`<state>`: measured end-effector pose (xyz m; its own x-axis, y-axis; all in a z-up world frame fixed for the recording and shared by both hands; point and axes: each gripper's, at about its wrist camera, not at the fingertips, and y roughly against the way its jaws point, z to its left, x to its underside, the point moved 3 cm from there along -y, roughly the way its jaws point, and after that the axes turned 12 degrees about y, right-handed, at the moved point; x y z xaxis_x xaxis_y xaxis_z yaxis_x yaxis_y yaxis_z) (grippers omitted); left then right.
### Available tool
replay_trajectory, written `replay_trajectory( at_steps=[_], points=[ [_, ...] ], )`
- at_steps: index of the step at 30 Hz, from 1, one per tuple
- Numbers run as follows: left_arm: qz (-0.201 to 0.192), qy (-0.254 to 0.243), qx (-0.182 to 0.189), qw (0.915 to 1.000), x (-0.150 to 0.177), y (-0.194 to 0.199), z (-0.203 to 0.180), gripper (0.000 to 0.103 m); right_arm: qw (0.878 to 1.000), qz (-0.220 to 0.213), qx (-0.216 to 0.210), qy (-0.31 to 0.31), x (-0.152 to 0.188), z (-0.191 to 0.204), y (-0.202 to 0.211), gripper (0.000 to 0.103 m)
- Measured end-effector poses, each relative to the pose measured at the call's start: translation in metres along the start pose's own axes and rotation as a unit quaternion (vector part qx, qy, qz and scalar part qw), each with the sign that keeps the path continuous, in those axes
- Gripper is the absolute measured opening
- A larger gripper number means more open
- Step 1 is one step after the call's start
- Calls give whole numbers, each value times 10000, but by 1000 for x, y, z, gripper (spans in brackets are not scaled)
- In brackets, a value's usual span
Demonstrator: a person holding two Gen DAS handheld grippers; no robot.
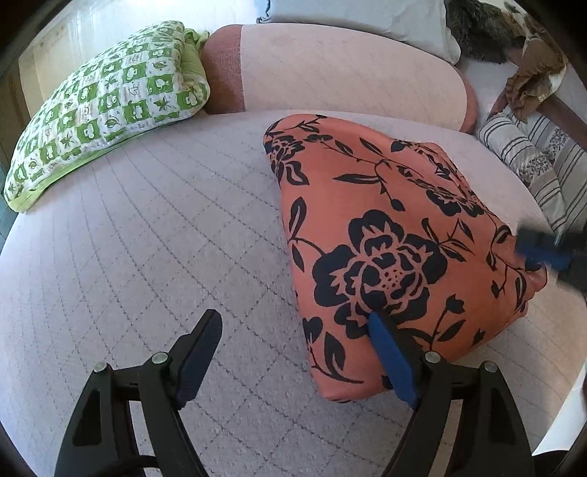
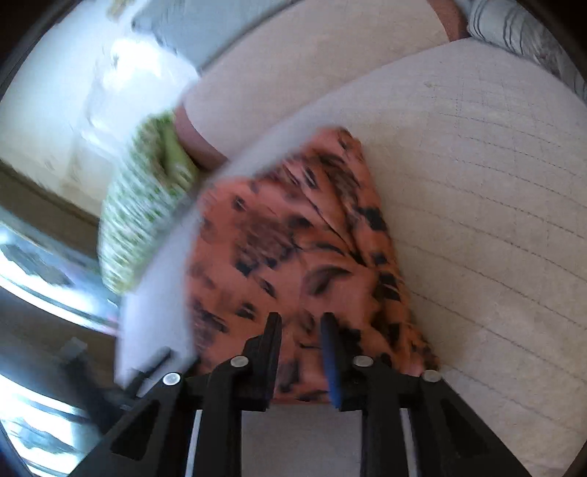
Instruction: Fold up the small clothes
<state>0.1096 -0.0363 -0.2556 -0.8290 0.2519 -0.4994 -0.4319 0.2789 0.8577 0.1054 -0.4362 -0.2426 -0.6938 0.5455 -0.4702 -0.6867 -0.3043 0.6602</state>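
Observation:
An orange garment with a black flower print (image 1: pixel 389 235) lies folded on the quilted pink bed cover (image 1: pixel 154 227). My left gripper (image 1: pixel 297 330) is open above the bed; its right finger (image 1: pixel 392 363) is over the garment's near left edge, its left finger over bare cover. The right gripper (image 1: pixel 546 249) shows blurred at the garment's right corner. In the right wrist view, which is motion-blurred, my right gripper (image 2: pixel 301 326) is partly open just above the garment (image 2: pixel 293 235), with a narrow gap and no cloth seen between the fingers.
A green-and-white checked folded quilt (image 1: pixel 99 106) lies at the far left of the bed. A pink bolster (image 1: pixel 345 69) runs along the back, with a grey pillow (image 1: pixel 367 18) behind it. A striped cushion (image 1: pixel 532 157) and brown cloth (image 1: pixel 535 77) lie at the right.

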Motion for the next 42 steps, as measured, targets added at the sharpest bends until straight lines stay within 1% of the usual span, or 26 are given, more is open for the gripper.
replay_trajectory(
  at_steps=[1, 2, 4, 6, 7, 9, 10, 11, 13, 14, 15, 17, 19, 21, 22, 24, 26, 28, 30, 31, 34, 35, 38, 40, 42],
  points=[
    [-22, -37, -16, 10000, 2, 1, -2, 83, 9998, -189, -115, 13, -9, 5, 5, 25],
    [-52, -98, -31, 9999, 1, 1, -3, 83, 9993, -352, -114, 77, -20, 11, 7, 26],
    [-52, -113, -8, 9999, 2, 0, -3, 83, 9993, -324, 12, 209, -38, 19, -4, 25],
    [-31, -86, 55, 9999, 1, -1, -2, 84, 9992, -306, 127, 240, -58, 26, -29, 25],
    [-23, -82, 78, 9999, 0, 0, 0, 84, 9992, -213, 199, 267, -66, 28, -46, 25],
    [-10, -72, 115, 9999, 1, 0, 1, 84, 9980, 66, 547, 304, -79, 24, -77, 25],
    [-12, -77, 117, 9999, 1, 0, 1, 84, 9971, 121, 677, 317, -82, 23, -82, 25],
    [-23, -101, 106, 9999, 1, 0, 1, 84, 9954, 216, 870, 338, -88, 18, -97, 26],
    [-63, -142, 78, 9998, 0, 0, -1, 84, 9919, 584, 1106, 238, -95, 5, -123, 25],
    [-112, -197, 47, 9997, 0, 0, -2, 84, 9929, 627, 1007, 102, -99, -2, -130, 25],
    [-145, -235, 17, 9996, 1, 1, -3, 84, 9938, 569, 960, 2, -104, -5, -131, 24],
    [-215, -312, -40, 9993, 2, 2, -5, 84, 9939, 587, 907, -208, -112, -10, -133, 24],
    [-241, -343, -70, 9991, 2, 2, -6, 84, 9944, 530, 851, -322, -112, -10, -132, 24],
    [-245, -318, -83, 9992, 2, 3, -5, 84, 9945, 469, 853, -384, -111, -6, -123, 24],
    [-247, -311, -86, 9992, 2, 3, -5, 84, 9951, 438, 823, -318, -112, -4, -115, 26],
    [-268, -302, -104, 9991, 3, 3, -6, 84, 9980, 339, 532, -89, -115, 14, -104, 26],
    [-300, -334, -126, 9989, 4, 3, -7, 84, 9996, 269, 114, 60, -114, 36, -99, 26],
    [-303, -334, -124, 9989, 5, 4, -7, 84, 9988, 390, -115, 274, -113, 55, -106, 26],
    [-292, -317, -110, 9990, 5, 4, -7, 84, 9979, 526, -128, 358, -112, 64, -122, 26],
    [-290, -317, -106, 9990, 4, 4, -7, 84, 9972, 652, -54, 357, -113, 64, -136, 26],
    [-307, -318, -147, 9989, 3, 4, -6, 84, 9933, 1100, 180, 296, -115, 54, -178, 28],
    [-302, -316, -141, 9989, 3, 3, -6, 84, 9926, 1172, 144, 293, -116, 50, -190, 28],
    [-244, -274, -83, 9993, 3, 3, -5, 84, 9927, 1183, 154, 165, -119, 51, -184, 28],
    [-220, -250, -67, 9994, 2, 4, -5, 84, 9933, 1124, 158, 234, -118, 54, -176, 28],
    [-193, -196, -43, 9996, 2, 4, -4, 84, 9937, 1105, 51, 166, -111, 49, -156, 28]
  ],
)
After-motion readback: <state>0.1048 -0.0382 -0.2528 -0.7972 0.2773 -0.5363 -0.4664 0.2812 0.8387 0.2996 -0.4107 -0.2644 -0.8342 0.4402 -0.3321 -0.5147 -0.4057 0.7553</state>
